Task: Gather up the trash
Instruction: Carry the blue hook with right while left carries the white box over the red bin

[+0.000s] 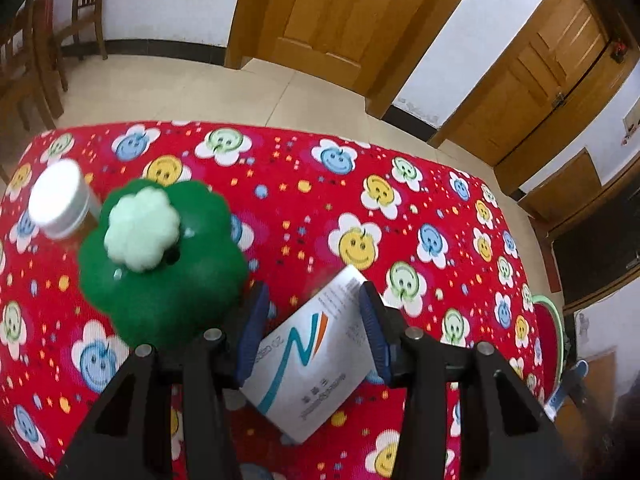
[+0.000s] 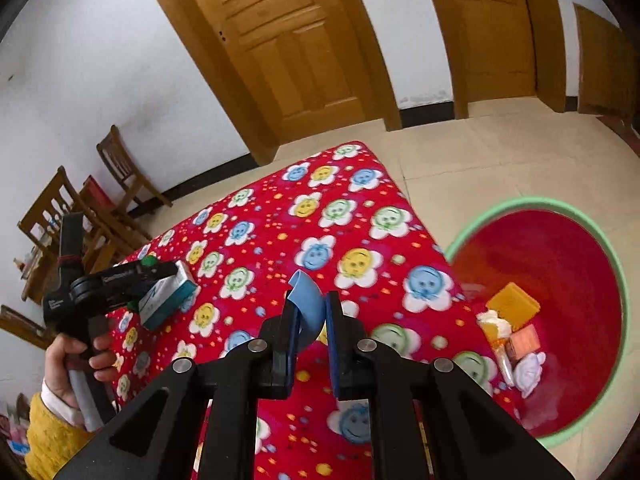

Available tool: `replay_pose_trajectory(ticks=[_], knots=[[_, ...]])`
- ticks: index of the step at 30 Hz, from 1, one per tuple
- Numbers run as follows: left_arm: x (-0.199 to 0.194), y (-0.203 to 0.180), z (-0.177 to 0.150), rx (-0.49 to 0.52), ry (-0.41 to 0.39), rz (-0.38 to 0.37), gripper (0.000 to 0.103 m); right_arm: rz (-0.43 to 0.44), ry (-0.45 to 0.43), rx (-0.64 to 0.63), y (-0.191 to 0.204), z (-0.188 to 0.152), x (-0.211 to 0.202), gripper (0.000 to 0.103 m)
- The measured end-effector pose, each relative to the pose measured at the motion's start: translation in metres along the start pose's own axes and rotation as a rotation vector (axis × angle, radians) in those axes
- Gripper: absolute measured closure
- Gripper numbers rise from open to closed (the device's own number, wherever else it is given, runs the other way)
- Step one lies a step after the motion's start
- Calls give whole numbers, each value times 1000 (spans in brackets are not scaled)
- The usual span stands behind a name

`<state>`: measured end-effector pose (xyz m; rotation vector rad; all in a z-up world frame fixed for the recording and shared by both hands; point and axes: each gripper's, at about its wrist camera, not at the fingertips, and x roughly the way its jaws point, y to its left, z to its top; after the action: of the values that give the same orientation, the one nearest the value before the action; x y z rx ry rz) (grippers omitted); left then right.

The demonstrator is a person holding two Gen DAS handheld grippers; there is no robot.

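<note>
My left gripper is shut on a white carton with a blue and orange logo, held tilted over the red flowered tablecloth. From the right wrist view the same carton shows a teal side in that gripper, which a hand in a yellow sleeve holds. My right gripper is shut on a curled light-blue scrap above the table's right part. On the floor to the right stands a red basin with a green rim. In it lie an orange box, a pink box and white wrappers.
A green flower-shaped object with a pale green top stands just left of my left gripper, and a white-lidded jar stands behind it. Wooden chairs are at the far left. Wooden doors line the back wall beyond tiled floor.
</note>
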<state>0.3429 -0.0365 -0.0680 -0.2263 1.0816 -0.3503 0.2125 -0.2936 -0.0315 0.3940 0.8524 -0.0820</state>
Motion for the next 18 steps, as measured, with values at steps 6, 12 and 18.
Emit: replay_pose_trajectory(ticks=[6, 12, 18], knots=[[-8, 1, -16, -23, 43, -49, 57, -8, 11, 32, -18, -8, -4, 91], [-17, -11, -32, 4, 61, -66, 56, -7, 11, 51, -28, -13, -10, 91], [-18, -28, -43, 43, 70, -70, 52, -6, -1, 67, -35, -13, -19, 91]])
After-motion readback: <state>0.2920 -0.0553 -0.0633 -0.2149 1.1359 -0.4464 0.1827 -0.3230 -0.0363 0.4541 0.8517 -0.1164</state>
